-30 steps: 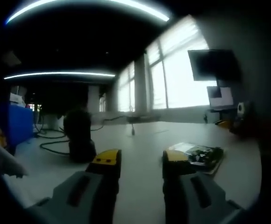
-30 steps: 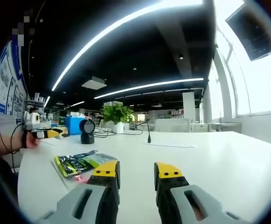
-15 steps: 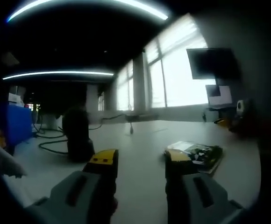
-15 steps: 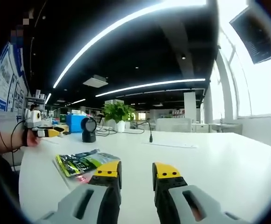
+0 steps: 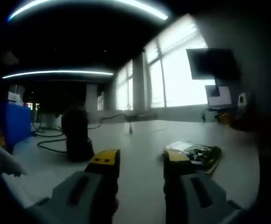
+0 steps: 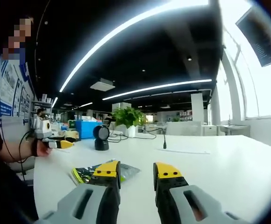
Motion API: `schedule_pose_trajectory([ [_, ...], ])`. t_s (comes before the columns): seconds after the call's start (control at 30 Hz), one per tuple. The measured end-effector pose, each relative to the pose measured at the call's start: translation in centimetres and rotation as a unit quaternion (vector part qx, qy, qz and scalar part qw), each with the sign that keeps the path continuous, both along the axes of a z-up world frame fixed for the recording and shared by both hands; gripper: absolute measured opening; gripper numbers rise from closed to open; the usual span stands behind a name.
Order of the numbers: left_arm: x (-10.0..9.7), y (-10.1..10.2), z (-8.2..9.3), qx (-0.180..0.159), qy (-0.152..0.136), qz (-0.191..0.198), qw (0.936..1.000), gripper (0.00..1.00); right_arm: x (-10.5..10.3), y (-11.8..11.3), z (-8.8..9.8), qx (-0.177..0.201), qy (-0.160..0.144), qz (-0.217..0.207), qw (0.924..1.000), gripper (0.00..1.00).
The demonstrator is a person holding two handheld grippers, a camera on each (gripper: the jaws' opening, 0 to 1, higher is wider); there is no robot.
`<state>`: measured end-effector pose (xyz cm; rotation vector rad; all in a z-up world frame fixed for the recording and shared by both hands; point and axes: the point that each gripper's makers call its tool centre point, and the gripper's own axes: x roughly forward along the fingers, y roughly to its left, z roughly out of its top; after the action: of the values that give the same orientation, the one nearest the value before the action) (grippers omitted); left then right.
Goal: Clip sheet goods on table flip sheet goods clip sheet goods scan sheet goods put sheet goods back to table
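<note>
A flat green and black packet (image 5: 195, 152) lies on the white table (image 5: 140, 140), just beyond my left gripper's right jaw. My left gripper (image 5: 138, 159) is open, low over the table, with nothing between its jaws. In the right gripper view the same packet (image 6: 86, 172) lies left of and partly behind my right gripper (image 6: 137, 170), which is open and holds nothing. The black scanner on its stand (image 5: 77, 140) stands beyond the left gripper; it also shows as the scanner (image 6: 101, 136) farther back on the table. The left gripper (image 6: 56, 142) is seen at far left in a person's hand.
A desk microphone (image 6: 164, 141) and cables (image 5: 49, 145) lie on the table. A potted plant (image 6: 128, 120) and a blue box (image 6: 86, 128) stand at the far end. A dark monitor (image 5: 212, 63) hangs by the bright windows (image 5: 173, 79).
The right gripper's view has shifted, so the packet now sits lower and partly behind its left jaw. The left gripper's view has barely moved. Both grippers stay open.
</note>
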<state>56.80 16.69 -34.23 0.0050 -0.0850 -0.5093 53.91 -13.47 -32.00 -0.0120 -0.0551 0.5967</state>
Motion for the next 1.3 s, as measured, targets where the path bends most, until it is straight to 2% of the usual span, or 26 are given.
schedule_pose_trajectory([
  [0.13, 0.0, 0.0, 0.0, 0.002, 0.000, 0.001, 1.0000, 0.26, -0.7, 3.2, -0.5, -0.025, 0.004, 0.034, 0.9991, 0.23],
  [0.23, 0.0, -0.1, 0.2, 0.013, -0.010, -0.003, 0.9999, 0.33, -0.6, 4.3, -0.7, -0.030, 0.004, 0.041, 0.9987, 0.23],
  [0.33, -0.2, -0.3, 0.2, 0.021, -0.016, -0.006, 0.9996, 0.34, -0.5, 4.9, -0.7, -0.029, 0.005, 0.046, 0.9985, 0.23],
  [0.83, 0.2, -0.1, -0.1, 0.019, -0.009, -0.005, 0.9998, 0.34, -0.7, 7.9, 0.0, -0.042, -0.008, 0.068, 0.9968, 0.23],
  [1.03, 0.3, 0.0, 0.0, 0.018, -0.010, -0.006, 0.9998, 0.34, -1.1, 9.5, -0.7, -0.073, -0.015, 0.088, 0.9933, 0.25],
  [1.1, 0.3, -0.1, 0.0, 0.019, -0.012, -0.007, 0.9997, 0.34, -1.1, 9.9, -1.1, -0.094, -0.021, 0.089, 0.9913, 0.25],
  [1.3, 0.3, -0.1, 0.0, 0.018, -0.013, -0.007, 0.9997, 0.34, -1.3, 10.9, -1.8, -0.120, -0.031, 0.094, 0.9878, 0.24],
])
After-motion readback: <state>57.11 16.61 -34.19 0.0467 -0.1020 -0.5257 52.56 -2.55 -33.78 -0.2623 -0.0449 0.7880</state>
